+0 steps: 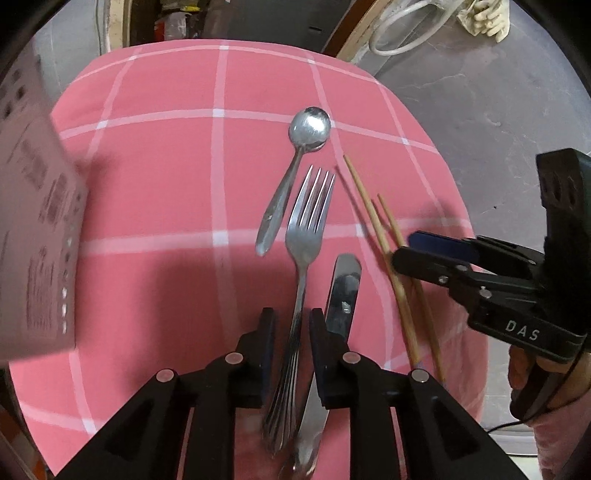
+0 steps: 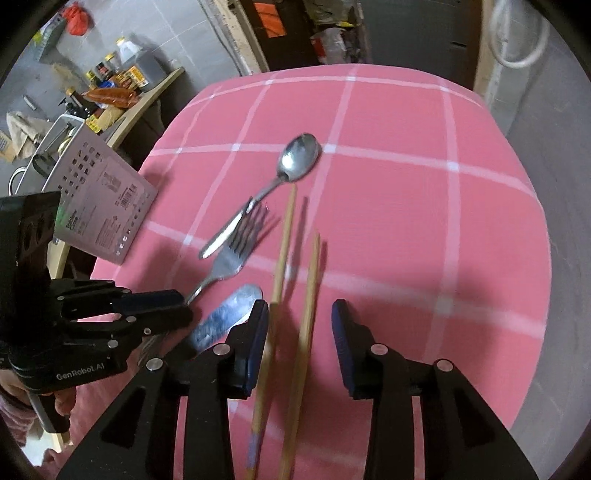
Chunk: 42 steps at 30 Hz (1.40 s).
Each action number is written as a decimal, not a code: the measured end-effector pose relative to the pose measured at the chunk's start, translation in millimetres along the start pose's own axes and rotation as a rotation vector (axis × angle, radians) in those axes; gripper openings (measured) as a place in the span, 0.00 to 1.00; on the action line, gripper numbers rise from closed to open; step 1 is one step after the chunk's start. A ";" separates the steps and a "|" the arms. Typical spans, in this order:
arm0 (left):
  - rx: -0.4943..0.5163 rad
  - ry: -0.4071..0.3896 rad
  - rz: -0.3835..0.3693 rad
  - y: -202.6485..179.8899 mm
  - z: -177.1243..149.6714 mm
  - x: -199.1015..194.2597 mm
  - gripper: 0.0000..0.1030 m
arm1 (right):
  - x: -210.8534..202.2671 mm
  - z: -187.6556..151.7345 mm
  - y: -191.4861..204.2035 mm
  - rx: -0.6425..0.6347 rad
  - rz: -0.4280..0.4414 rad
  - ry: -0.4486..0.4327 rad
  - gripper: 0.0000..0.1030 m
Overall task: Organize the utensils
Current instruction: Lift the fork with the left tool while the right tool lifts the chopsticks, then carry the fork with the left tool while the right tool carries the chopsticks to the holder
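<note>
The fork (image 1: 301,254) lies just beside the knife (image 1: 341,291), its handle between the left tool's (image 1: 291,325) spread jaws. The right tool (image 2: 299,325) straddles the chopsticks (image 2: 291,295), unpinched. Steel looks slippery; grip mid-handle.

tablecloth (image 2: 388,206): pink, white grid lines, covers table | box (image 2: 107,206): pale, printed, at cloth's left edge, tilted | shelf (image 2: 147,99): beyond cloth's far-left corner, bottles and jars on it | floor (image 1: 480,110): grey, right of cloth | white hose (image 1: 402,29): coiled beyond cloth's far-right corner
</note>
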State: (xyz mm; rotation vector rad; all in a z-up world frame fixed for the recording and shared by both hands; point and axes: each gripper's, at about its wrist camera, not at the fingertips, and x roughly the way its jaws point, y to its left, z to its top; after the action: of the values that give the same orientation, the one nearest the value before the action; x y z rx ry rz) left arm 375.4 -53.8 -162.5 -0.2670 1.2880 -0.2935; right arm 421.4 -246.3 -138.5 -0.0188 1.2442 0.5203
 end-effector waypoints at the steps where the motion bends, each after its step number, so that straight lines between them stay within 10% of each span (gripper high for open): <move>1: 0.005 0.004 -0.002 1.4 1.1 -0.6 0.17 | 2.1 -4.2 -3.1 0.000 0.007 0.003 0.31; 10: 0.106 0.037 0.033 -14.2 14.0 6.6 0.17 | 29.6 11.5 20.4 -0.025 -0.037 0.048 0.30; 16: 0.151 0.064 0.059 -22.0 19.0 11.7 0.13 | 28.9 11.8 10.6 0.035 -0.081 0.051 0.10; 23: 0.074 0.054 -0.007 -9.8 16.4 10.2 0.05 | 23.3 -0.7 -14.2 0.166 0.080 0.017 0.06; 42: 0.091 -0.262 -0.093 -16.1 -48.2 -59.1 0.05 | -51.9 -63.9 -24.1 0.268 0.153 -0.266 0.05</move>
State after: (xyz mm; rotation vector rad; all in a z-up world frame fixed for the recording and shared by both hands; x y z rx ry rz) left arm 312.9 -49.0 -116.1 -0.2784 1.0028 -0.3826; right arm 362.1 -305.3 -119.4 0.3636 1.0499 0.4677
